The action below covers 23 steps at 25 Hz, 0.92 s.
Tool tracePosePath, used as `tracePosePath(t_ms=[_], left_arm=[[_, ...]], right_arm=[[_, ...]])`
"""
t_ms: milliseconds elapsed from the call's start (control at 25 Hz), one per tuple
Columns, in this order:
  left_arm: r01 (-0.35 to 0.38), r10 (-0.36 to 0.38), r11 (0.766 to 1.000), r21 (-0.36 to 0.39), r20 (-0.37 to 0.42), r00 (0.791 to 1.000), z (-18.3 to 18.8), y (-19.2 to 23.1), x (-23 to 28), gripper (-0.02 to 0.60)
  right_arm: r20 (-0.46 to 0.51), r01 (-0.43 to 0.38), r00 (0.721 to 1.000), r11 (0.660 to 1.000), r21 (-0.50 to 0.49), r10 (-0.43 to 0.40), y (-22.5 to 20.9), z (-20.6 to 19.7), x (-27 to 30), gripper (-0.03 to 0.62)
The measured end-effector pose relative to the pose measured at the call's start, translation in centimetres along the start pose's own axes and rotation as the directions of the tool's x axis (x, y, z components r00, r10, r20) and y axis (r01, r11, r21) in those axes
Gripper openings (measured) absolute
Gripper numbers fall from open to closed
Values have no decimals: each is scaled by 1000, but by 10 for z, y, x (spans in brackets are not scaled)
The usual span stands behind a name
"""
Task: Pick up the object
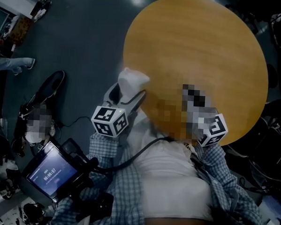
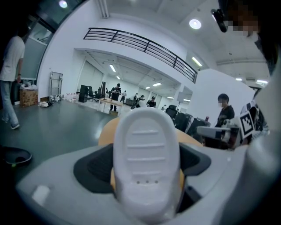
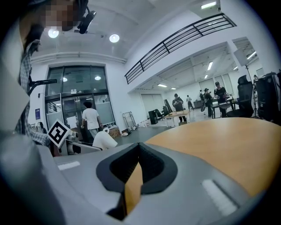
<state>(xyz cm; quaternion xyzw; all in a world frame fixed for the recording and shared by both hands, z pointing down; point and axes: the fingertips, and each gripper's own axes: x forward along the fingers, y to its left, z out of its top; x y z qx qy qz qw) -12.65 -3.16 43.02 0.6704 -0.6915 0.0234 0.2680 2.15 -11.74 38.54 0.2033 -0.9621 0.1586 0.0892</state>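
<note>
Behind left claw (image 1: 133, 79), square-marker cube (image 1: 110, 121)

Beside the round wooden desk (image 1: 195, 51), the person wears a blue checked shirt (image 1: 122, 191) over a white top (image 1: 169, 182), with a black cable (image 1: 138, 155) and two black-and-white marker cubes (image 1: 109, 120)

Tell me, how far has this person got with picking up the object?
Nothing looks done yet. The round table shows a bare top, with no object on it in any view. In hand: the left gripper and right gripper are held by the table's edge, jaws together and empty. Left to do: everything, meaning finding the object, closing on it and lifting it.
</note>
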Motion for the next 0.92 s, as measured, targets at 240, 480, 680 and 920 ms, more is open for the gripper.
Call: tracePosePath(t_ms=[240, 480, 680, 920], left_arm=[[6, -6, 1000, 5, -5, 1000, -1, -2, 0, 443], [17, -17, 1000, 4, -11, 1000, -2, -4, 1, 443], [23, -23, 1000, 5, -15, 1000, -3, -6, 2, 443], [30, -30, 1000, 7, -16, 999, -1, -9, 3, 443]], right_arm=[[2, 10, 1000, 1000, 6, -10, -1, -1, -3, 6], [1, 12, 1000, 1000, 1, -12, -2, -1, -5, 6], [-3, 12, 1000, 1000, -3, -13, -1, -1, -6, 6], [-4, 11, 1000, 1000, -4, -11, -2, 1, -7, 6]])
